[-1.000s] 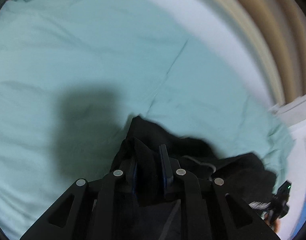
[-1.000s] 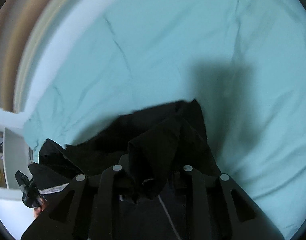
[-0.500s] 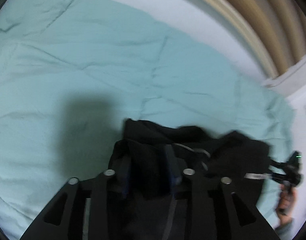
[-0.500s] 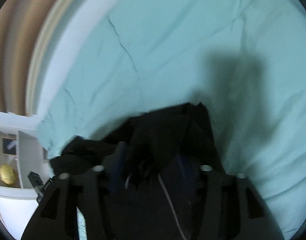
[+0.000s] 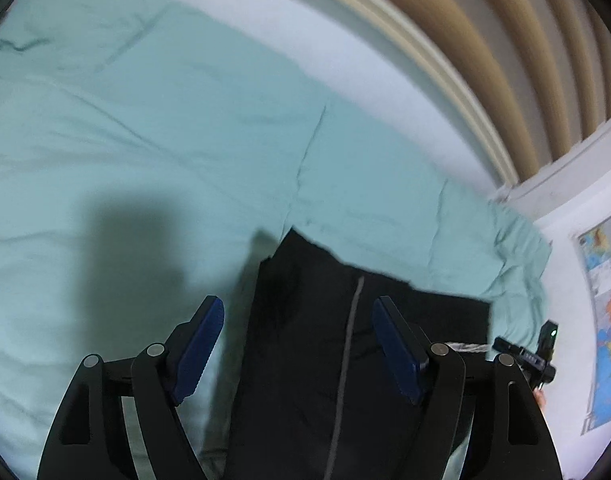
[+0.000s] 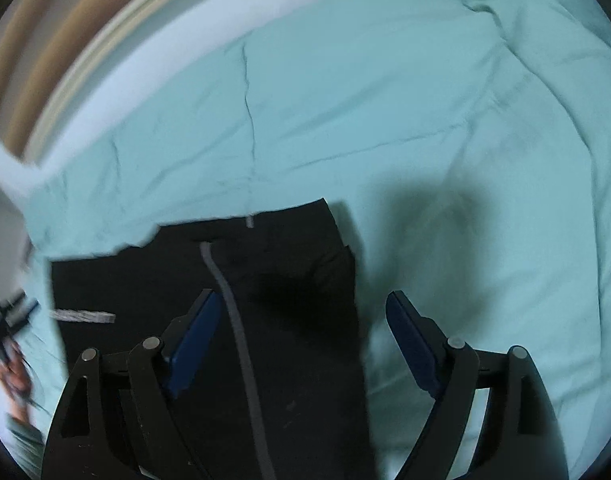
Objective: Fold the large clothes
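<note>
A black garment with a thin grey stripe lies folded flat on the teal bedspread. My left gripper is open above its near-left part, the cloth lying between the blue pads without being held. The same garment shows in the right wrist view on the bedspread. My right gripper is open above the garment's right edge, empty.
A curved beige headboard and white wall lie beyond the bed. A coloured map hangs at the right. The other gripper shows at the garment's far side, and at the left edge of the right wrist view.
Both grippers were shut on bunched black cloth. They have opened and let it go, and the garment now lies flat on the bed.
</note>
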{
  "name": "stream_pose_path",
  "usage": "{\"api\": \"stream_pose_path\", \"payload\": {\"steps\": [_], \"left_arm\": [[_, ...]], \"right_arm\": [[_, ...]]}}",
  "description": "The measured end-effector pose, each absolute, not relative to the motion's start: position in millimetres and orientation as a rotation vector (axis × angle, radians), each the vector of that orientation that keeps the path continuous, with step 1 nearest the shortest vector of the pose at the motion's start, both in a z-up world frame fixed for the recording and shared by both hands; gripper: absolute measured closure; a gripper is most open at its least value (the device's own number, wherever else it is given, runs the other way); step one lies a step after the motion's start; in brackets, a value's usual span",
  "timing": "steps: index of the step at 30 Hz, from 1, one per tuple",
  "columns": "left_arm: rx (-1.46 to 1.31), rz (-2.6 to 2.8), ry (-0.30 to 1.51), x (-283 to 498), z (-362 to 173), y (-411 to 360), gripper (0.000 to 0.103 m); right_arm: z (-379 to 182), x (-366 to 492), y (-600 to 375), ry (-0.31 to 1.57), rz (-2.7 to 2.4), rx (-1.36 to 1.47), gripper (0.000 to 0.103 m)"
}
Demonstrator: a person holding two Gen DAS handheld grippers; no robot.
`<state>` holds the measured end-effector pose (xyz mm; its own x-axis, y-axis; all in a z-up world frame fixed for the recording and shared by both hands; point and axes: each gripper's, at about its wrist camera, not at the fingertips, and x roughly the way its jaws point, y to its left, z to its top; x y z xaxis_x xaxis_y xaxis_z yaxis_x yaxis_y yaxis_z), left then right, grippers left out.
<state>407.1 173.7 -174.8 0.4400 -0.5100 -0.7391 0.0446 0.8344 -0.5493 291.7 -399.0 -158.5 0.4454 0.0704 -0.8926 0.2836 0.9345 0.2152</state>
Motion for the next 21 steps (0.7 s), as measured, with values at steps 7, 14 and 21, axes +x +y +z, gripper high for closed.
{"api": "stream_pose_path", "payload": {"steps": [7,14,21], "left_arm": [[-0.488,-0.431,1.153,443.1,-219.0,148.4,0.025],[-0.443,-0.457,1.167,458.8,-237.9,116.0,0.041],[-0.387,-0.355,1.051,429.6,-205.9,130.6,0.089]], "right_arm": [[-190.3,310.0,-411.3,1.123,-0.072,0.312,0.016],[-202.5,330.2,-413.6,1.119,-0.044,0.313,0.02],[-186.5,323.5,-390.5,1.078,-0.037,0.251,0.088]]}}
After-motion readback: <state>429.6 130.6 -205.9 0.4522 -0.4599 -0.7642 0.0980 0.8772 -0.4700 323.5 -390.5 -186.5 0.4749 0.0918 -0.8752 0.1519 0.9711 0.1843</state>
